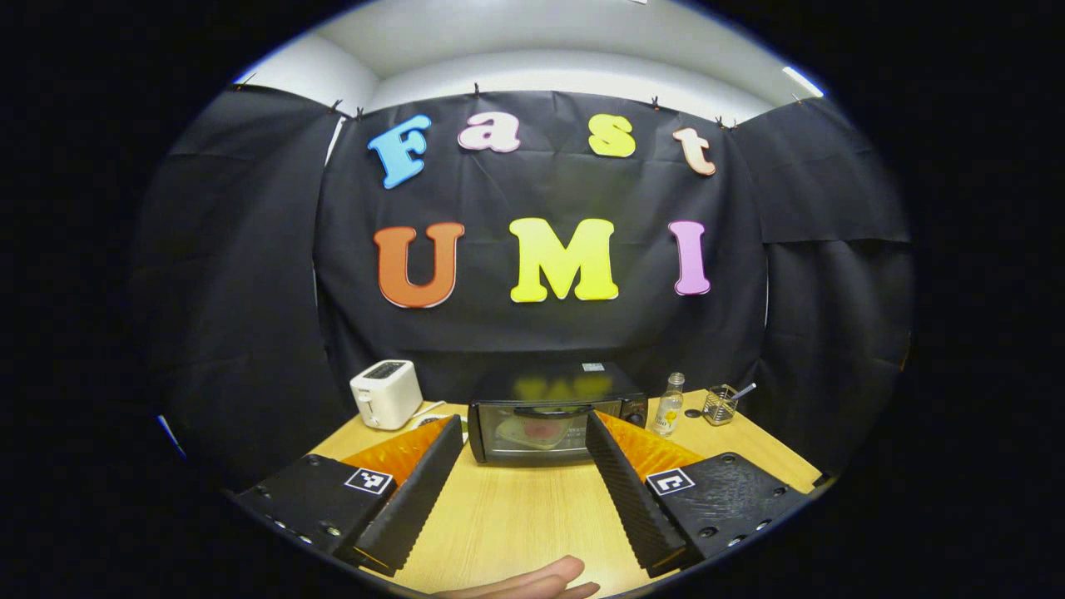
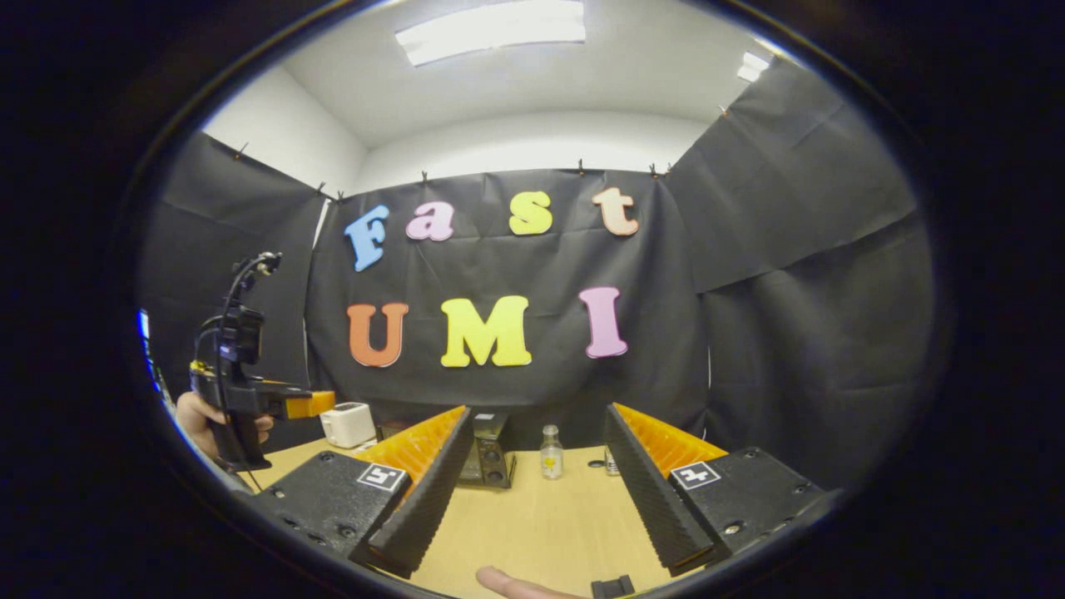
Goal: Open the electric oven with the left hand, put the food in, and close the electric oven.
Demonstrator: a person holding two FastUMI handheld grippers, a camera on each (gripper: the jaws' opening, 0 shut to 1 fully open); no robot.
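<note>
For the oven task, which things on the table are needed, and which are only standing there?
Needed: the electric oven, door shut, with food seen through its glass; the left gripper, open and facing it.

Only standing there: the toaster, the glass bottle, the wire holder with a utensil in it, the right gripper, open.

Bright ceiling panel (image 2: 491, 32) lights the booth evenly — sharp centre, strong fisheye bending at edges.
</note>
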